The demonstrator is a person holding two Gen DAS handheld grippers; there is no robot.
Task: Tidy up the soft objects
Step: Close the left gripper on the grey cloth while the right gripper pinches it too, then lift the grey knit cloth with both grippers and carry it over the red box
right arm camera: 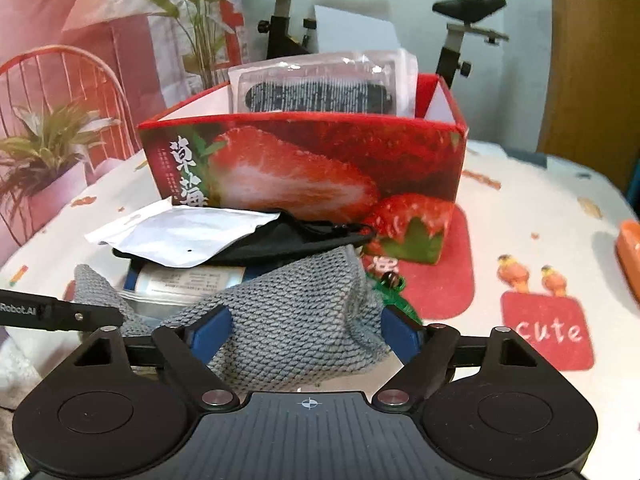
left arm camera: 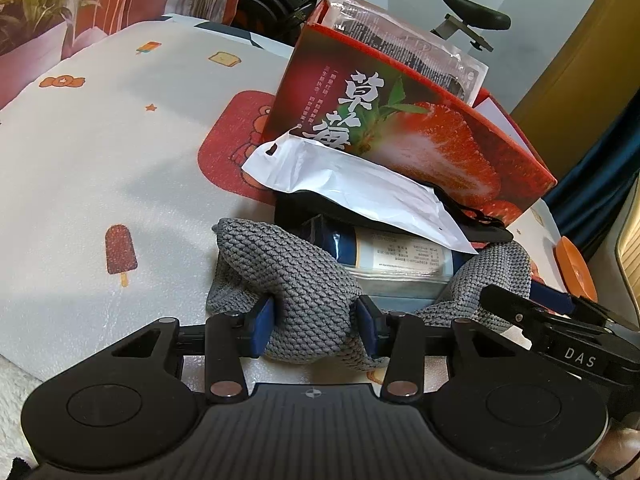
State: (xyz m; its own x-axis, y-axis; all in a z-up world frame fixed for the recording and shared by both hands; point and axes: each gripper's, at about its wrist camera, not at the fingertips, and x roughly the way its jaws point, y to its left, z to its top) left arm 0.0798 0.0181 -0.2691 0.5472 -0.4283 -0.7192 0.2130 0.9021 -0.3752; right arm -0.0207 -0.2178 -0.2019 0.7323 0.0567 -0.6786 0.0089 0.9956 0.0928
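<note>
A grey knitted cloth (left arm camera: 304, 280) lies crumpled on the table in front of a red strawberry box (left arm camera: 400, 128). My left gripper (left arm camera: 316, 320) is shut on a bunched fold at the cloth's left end. My right gripper (right arm camera: 306, 336) stands wide, jaws either side of the cloth's (right arm camera: 288, 312) other end, the pads not squeezing it. On the cloth rests a blue labelled packet (left arm camera: 396, 260), with a black fabric piece (left arm camera: 320, 208) and a white pouch (left arm camera: 352, 188) on top. A clear packet (right arm camera: 320, 88) holding something dark stands in the box (right arm camera: 320, 160).
The table wears a white printed cloth (left arm camera: 120, 152) with red patches. A small green item (right arm camera: 394, 294) lies by the grey cloth's right edge. An orange object (right arm camera: 628, 252) sits at the far right. Potted plants (right arm camera: 44, 148) and an exercise bike (right arm camera: 460, 20) stand behind the table.
</note>
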